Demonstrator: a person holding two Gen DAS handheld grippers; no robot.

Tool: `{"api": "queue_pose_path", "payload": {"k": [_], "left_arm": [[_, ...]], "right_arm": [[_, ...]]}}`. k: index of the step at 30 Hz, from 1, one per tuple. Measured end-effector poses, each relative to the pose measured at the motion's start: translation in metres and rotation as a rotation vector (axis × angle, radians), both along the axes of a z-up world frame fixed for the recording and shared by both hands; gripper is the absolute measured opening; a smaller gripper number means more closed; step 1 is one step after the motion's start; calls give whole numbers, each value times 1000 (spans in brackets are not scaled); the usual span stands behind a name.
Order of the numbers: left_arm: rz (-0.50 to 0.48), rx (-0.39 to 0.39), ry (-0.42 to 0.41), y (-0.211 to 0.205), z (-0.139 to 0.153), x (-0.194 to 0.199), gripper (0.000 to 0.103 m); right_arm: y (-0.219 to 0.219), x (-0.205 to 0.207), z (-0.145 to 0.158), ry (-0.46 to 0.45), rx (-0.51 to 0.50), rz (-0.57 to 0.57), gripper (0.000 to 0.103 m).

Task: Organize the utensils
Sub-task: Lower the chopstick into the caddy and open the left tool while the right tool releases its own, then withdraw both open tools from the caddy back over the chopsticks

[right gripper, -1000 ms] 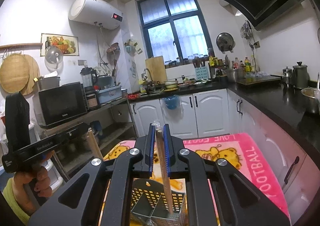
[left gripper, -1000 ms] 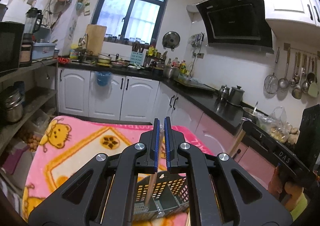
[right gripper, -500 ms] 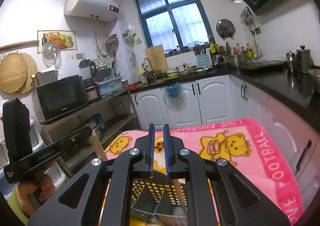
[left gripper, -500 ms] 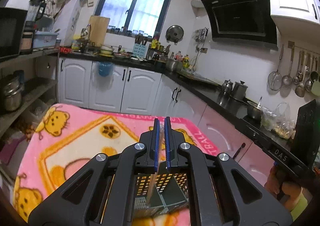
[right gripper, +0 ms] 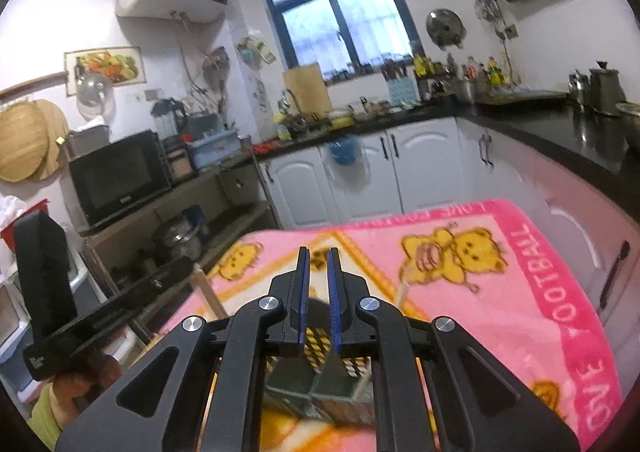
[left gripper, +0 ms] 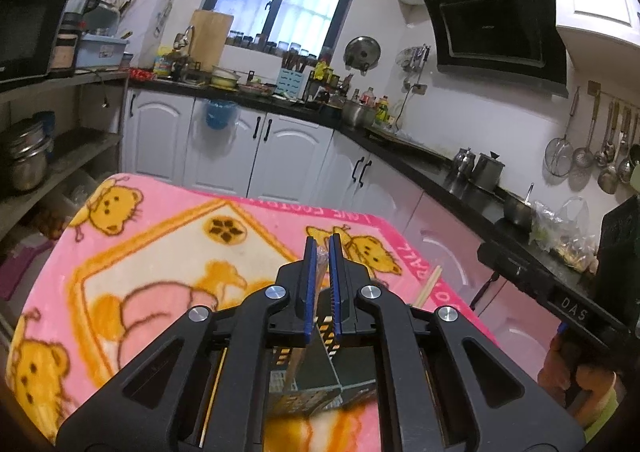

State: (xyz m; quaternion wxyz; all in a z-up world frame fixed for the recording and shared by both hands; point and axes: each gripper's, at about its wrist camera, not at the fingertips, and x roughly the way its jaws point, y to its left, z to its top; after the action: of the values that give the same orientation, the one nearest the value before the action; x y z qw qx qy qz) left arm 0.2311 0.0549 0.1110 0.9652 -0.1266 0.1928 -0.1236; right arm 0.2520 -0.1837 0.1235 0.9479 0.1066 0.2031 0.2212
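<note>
My left gripper [left gripper: 320, 248] is shut on a wrapped pair of wooden chopsticks [left gripper: 318, 280], held upright over a grey perforated utensil basket [left gripper: 320, 376] on the pink blanket. My right gripper [right gripper: 316, 256] has its jaws slightly apart with nothing between them, above the same basket [right gripper: 320, 388]. A chopstick [right gripper: 402, 294] leans out of the basket on the right; it also shows in the left wrist view [left gripper: 428, 286]. The right gripper's body [left gripper: 560, 292] shows at the right of the left view, and the left gripper's body [right gripper: 100, 312] at the left of the right view.
The pink teddy-bear blanket [left gripper: 160, 252] covers the table. White cabinets [left gripper: 240, 148] and a black counter [left gripper: 440, 168] run behind and to the right. A shelf with a microwave [right gripper: 116, 176] and pots stands to the left.
The right gripper has let go of its chopsticks, which dropped into the basket. Both grippers have tilted down toward the basket; the left still holds its chopsticks.
</note>
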Motion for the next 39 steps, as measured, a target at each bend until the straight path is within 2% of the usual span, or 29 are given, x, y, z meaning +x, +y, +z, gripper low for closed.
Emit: {"api": "queue_pose_path", "payload": {"k": [4,8,13,20,25,28,39], "left_arm": [[19,21,-1,-1,-4,-2,3],[35,27,8,2,-10,-5,5],[52,19,20,9,-13,-8,22],[69,7,25,15,-18,-17,40],[78,9,18,15,-19,-27,55],[83,10,12,16,-20,-34,59],[57,9,13,10,-25,-59,87]], "right_arm": [[-8,0,-15,51,-17,-8,11],[-16,-1,-28,88,-12,-12,19],[-24,-4,-39,123,4,-13,27],[-30,-13,-49,156,8,-3,41],[-33,-23,-50,152,-5,-7,47],[-35,-29,-49,144,-12,-7,51],[-42,-53,-52,135,-24,-10,57]]}}
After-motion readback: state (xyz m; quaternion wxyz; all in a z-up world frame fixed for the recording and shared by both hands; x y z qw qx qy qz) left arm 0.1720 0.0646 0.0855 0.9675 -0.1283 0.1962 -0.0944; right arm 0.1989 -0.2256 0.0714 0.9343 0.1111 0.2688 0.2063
